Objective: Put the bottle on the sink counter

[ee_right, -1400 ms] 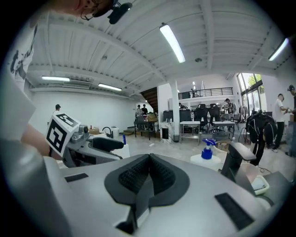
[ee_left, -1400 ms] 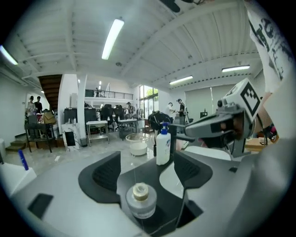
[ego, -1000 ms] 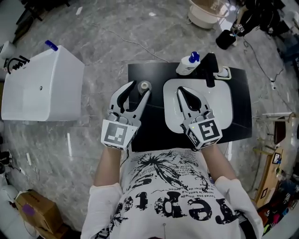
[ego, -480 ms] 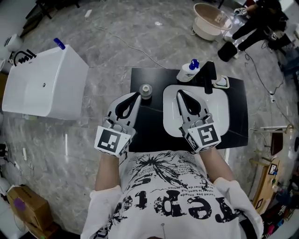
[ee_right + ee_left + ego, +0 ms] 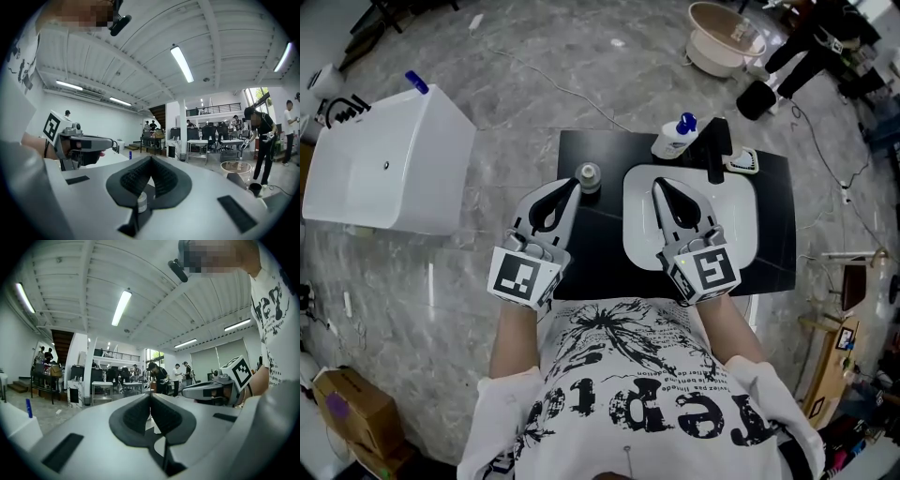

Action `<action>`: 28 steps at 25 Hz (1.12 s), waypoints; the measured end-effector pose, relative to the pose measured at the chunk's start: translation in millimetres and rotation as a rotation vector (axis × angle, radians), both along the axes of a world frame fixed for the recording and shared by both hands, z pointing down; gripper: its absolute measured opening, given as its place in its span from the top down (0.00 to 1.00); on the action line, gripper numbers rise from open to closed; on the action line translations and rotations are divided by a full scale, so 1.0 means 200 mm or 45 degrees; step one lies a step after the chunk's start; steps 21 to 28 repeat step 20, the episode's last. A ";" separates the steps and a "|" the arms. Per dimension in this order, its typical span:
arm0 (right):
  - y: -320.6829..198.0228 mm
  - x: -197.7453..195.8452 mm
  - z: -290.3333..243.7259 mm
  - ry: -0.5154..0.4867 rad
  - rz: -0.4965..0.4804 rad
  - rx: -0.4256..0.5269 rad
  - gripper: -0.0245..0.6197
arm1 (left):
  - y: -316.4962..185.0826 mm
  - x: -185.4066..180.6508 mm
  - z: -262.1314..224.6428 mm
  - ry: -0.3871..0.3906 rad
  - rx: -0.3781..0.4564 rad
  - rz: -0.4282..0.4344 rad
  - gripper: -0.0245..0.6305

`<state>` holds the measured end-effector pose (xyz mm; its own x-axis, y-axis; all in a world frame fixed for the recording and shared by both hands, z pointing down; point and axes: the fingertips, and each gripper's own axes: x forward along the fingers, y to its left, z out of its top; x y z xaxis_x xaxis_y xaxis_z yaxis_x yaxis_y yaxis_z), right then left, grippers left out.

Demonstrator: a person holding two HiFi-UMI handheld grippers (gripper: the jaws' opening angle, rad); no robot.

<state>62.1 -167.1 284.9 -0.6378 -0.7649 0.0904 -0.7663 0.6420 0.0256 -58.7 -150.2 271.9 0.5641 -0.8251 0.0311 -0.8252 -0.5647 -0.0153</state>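
Note:
A small bottle with a grey cap (image 5: pixel 588 176) stands upright on the black sink counter (image 5: pixel 600 244), just left of the white basin (image 5: pixel 741 211). My left gripper (image 5: pixel 574 184) is shut and empty, its tip just short of that bottle, to its left. Over the basin's left part my right gripper (image 5: pixel 656 184) is shut and empty too. The right gripper view shows the small bottle (image 5: pixel 142 202) low behind my shut right gripper (image 5: pixel 151 158), with the left gripper (image 5: pixel 79 143) at the left. In the left gripper view the left gripper (image 5: pixel 150 394) has its tips together.
A white bottle with a blue cap (image 5: pixel 677 136) lies at the counter's back edge beside the black faucet (image 5: pixel 715 148) and a small dish (image 5: pixel 742 162). A white cabinet (image 5: pixel 384 169) stands at the left on the marble floor. A round tub (image 5: pixel 724 36) sits beyond.
My left gripper's jaws, open by the small bottle a second ago, have shut with nothing in them. The bottle stays standing on the counter. The right gripper has barely moved.

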 end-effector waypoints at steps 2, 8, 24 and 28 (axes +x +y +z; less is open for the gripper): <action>-0.01 0.00 0.01 -0.006 0.010 -0.003 0.94 | 0.00 0.00 0.01 0.000 -0.005 0.002 0.94; -0.01 0.00 0.02 -0.008 0.019 -0.002 0.94 | -0.01 -0.01 0.03 0.018 -0.027 -0.010 0.94; -0.01 -0.01 0.09 0.006 0.033 -0.029 0.94 | -0.03 0.00 0.11 0.008 -0.066 0.019 0.94; -0.01 -0.01 0.09 0.006 0.033 -0.029 0.94 | -0.03 0.00 0.11 0.008 -0.066 0.019 0.94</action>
